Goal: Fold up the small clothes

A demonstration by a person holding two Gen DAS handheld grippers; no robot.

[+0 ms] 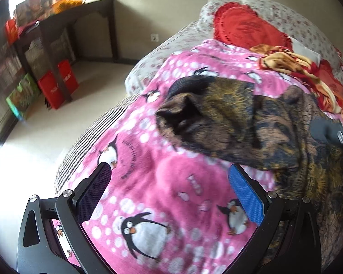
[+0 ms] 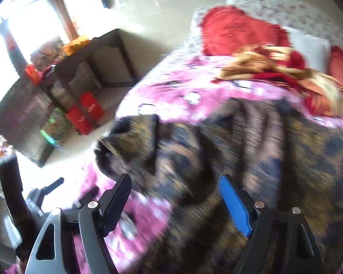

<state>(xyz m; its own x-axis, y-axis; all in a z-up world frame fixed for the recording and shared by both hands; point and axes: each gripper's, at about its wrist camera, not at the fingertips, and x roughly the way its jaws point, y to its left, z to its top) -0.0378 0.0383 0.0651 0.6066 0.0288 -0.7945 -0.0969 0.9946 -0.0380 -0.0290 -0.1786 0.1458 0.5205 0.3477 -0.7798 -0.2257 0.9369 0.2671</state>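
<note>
A dark brown and black patterned garment (image 1: 235, 118) lies spread on a pink penguin blanket (image 1: 162, 196) on the bed; one sleeve opening faces left. My left gripper (image 1: 169, 173) is open and empty, hovering over the blanket just in front of the garment's near edge. My right gripper (image 2: 175, 185) is open and empty, low over the same garment (image 2: 251, 150), near its left sleeve. That view is motion-blurred. The right gripper's body shows at the right edge of the left wrist view (image 1: 331, 132). The left gripper shows at lower left in the right wrist view (image 2: 45, 194).
A crumpled red and gold cloth (image 1: 292, 68) and a red pillow (image 1: 242, 27) lie at the head of the bed. A dark wooden table (image 1: 64, 29) with red boxes (image 1: 57, 84) under it stands on the pale floor at left.
</note>
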